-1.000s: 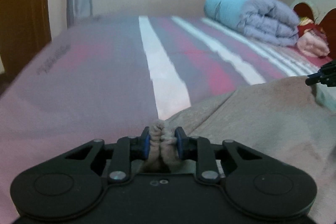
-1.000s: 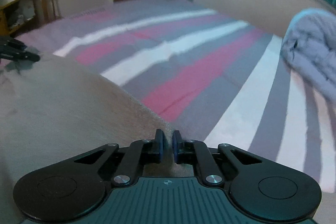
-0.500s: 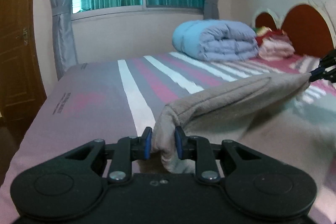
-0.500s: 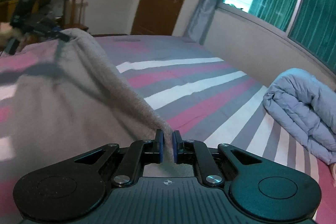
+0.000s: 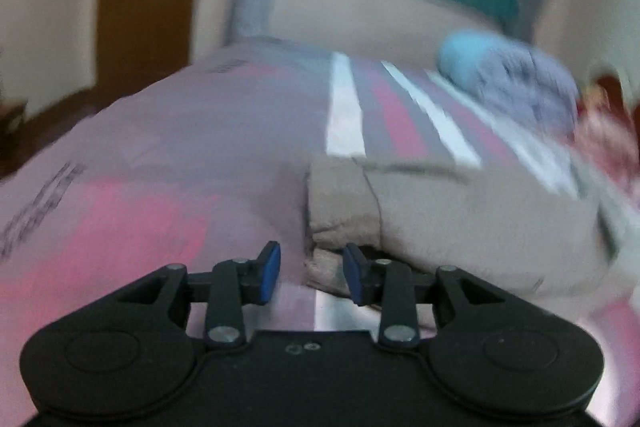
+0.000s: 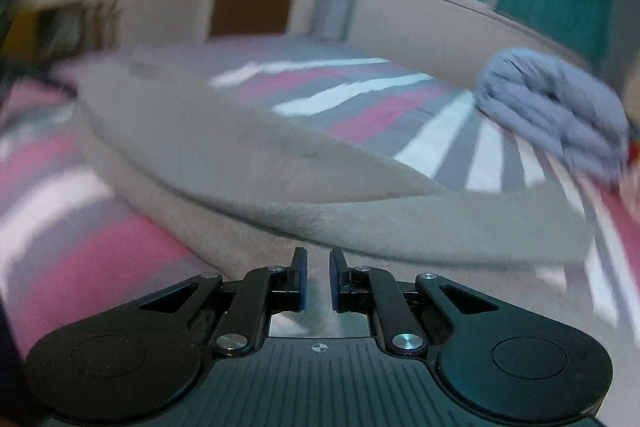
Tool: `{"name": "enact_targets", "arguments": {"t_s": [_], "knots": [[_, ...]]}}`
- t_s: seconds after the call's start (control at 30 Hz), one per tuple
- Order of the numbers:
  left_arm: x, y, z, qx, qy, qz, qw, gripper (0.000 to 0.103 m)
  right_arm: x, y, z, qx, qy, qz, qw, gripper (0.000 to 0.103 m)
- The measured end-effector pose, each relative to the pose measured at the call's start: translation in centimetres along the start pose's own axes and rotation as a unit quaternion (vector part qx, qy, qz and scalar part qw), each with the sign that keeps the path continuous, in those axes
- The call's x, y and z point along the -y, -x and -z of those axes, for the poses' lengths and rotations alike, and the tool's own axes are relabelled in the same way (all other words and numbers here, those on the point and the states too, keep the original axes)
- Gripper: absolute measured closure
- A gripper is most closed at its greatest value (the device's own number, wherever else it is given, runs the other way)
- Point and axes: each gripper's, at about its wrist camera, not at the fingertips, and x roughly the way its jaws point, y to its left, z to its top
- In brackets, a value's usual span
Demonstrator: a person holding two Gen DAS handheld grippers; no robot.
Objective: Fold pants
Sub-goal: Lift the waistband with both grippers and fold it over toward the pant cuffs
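Both views motion-blurred. Beige pants point(image 5: 460, 219) folded over on the striped bed point(image 5: 160, 147). Left gripper point(image 5: 311, 273) jaws have just been opening, apart around the cuff; right gripper point(image 6: 317, 281) jaws narrow, whether pinching fabric unclear.

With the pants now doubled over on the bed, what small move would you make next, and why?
Probably open the right gripper to release its corner. The left gripper has just been opening its jaws, with the pants edge loose between them, and the fold lies on the bed, while the right looks pinched on fabric.

Beige fleece pants point(image 5: 460, 219) lay folded double on the striped bed, cuffs stacked just ahead of my left gripper's point(image 5: 310, 273) parted jaws.
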Motion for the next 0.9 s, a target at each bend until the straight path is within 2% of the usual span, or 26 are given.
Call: {"name": "enact_targets", "arguments": {"t_s": [0.07,0.13,0.2,0.23,0.27,0.3,0.33,0.37,0.43,0.57,0.63,0.7,0.73,0.77,0.8,0.83,0.87,0.9], "knots": [[0.4,0.5,-0.2,0.000,0.054,0.022,0.9983,0.074,1.1,1.0,0.0,0.013,-0.050,0.002,0.999,0.093],[0.7,-0.1,-0.5,-0.013,0.097,0.044,0.9942,0.074,1.5,1.4,-0.2,0.020,-0.081,0.004,0.997,0.093],[0.5,-1.0,-1.0,-0.024,0.142,0.072,0.9870,0.074,1.3,1.5,-0.7,0.025,-0.103,0.006,0.994,0.092],[0.5,-1.5,-1.1,-0.030,0.161,0.083,0.9830,0.074,1.4,1.4,-0.8,0.026,-0.114,0.005,0.993,0.088],[0.3,-2.4,-1.2,-0.037,0.180,0.092,0.9787,0.074,1.6,1.3,-1.1,0.026,-0.126,0.012,0.992,0.080],[0.2,-3.1,-1.4,-0.040,0.197,0.101,0.9743,0.074,1.7,1.4,-1.4,0.027,-0.138,0.018,0.990,0.049],[-0.1,-3.7,-1.3,-0.045,0.215,0.106,0.9699,0.074,1.8,1.5,-1.4,0.030,-0.153,0.020,0.988,0.022],[-0.6,-4.6,-1.0,-0.050,0.236,0.109,0.9643,0.074,1.8,1.5,-1.7,0.037,-0.167,0.023,0.985,0.020],[-1.3,-5.7,-0.7,-0.054,0.271,0.117,0.9539,0.074,2.0,1.4,-2.2,0.040,-0.193,0.022,0.980,0.020],[-3.0,-7.5,0.4,-0.058,0.332,0.131,0.9323,0.074,3.3,-0.7,-3.1,-0.001,-0.282,0.020,0.959,0.022],[-3.5,-8.0,0.9,-0.059,0.355,0.134,0.9235,0.074,4.5,-2.7,-3.3,-0.033,-0.342,0.007,0.939,0.031],[-4.2,-8.6,1.4,-0.059,0.388,0.136,0.9097,0.074,6.0,-4.7,-3.1,-0.064,-0.409,-0.005,0.910,0.032],[-4.4,-8.9,1.4,-0.059,0.402,0.137,0.9034,0.074,6.7,-5.3,-2.8,-0.071,-0.434,-0.006,0.898,0.044],[-4.5,-9.1,1.4,-0.059,0.412,0.133,0.8997,0.077,7.1,-5.7,-2.9,-0.073,-0.443,0.006,0.894,0.058],[-4.5,-9.3,1.2,-0.060,0.412,0.127,0.9004,0.079,7.4,-6.1,-3.0,-0.075,-0.448,0.015,0.891,0.080],[-4.3,-9.2,0.8,-0.062,0.403,0.125,0.9045,0.080,8.0,-6.2,-2.8,-0.076,-0.460,0.008,0.885,0.087],[-3.9,-9.1,-0.1,-0.052,0.384,0.127,0.9133,0.084,8.6,-6.1,-2.6,-0.071,-0.468,0.002,0.881,0.089],[-3.6,-8.8,-0.9,-0.039,0.371,0.137,0.9177,0.088,8.9,-5.6,-2.7,-0.062,-0.463,-0.002,0.884,0.090]]}}
